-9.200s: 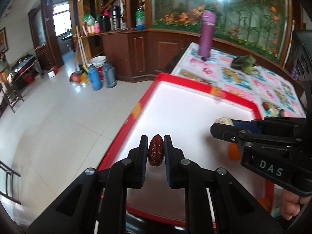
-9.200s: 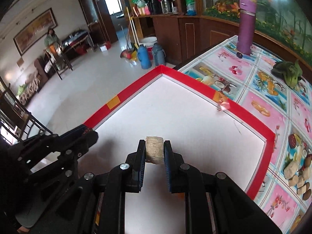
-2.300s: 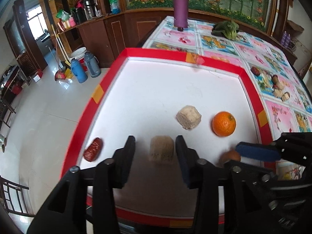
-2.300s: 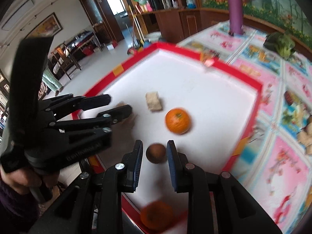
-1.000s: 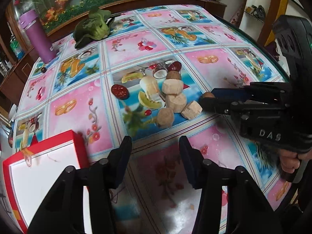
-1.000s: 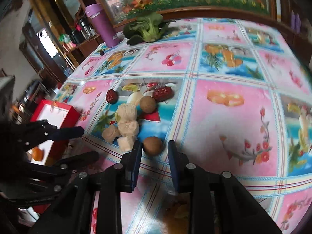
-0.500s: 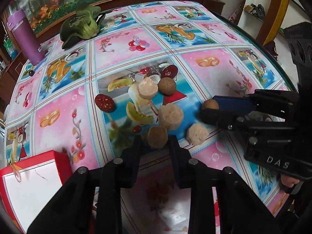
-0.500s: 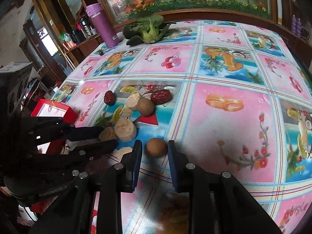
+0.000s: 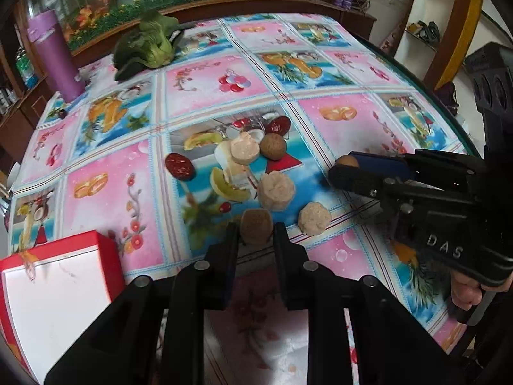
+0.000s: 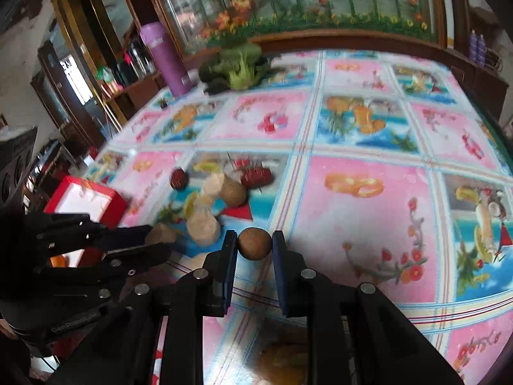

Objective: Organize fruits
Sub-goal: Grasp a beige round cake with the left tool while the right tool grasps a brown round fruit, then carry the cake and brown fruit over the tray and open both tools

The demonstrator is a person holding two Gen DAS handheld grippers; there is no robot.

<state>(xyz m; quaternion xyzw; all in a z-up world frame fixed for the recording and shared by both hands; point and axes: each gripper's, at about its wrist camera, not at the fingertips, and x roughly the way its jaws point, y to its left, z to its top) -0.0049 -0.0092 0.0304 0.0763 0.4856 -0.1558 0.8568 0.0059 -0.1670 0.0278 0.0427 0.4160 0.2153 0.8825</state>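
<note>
Handling: looked light, firm, apt to roll; best pinched across the middle.
Look: brown ball (image 10: 254, 247), round, matte; tan chunk (image 9: 256, 231), rough, blocky.
Left tongs (image 9: 255, 239): pinched the chunk.
Right tongs (image 10: 255, 247): pinched the ball.
Place: near edge of the fruit pile, right of the red tray (image 9: 77, 240).

The red-rimmed white tray (image 9: 48, 276) is cut off by the left wrist view's left edge. In the right wrist view, motion blur smears the pale round pieces (image 10: 205, 223) and dark red dates (image 10: 256, 176) on the counter (image 10: 352, 211); the left tongs (image 10: 154, 240) cover part of a tan chunk (image 10: 160, 234).
</note>
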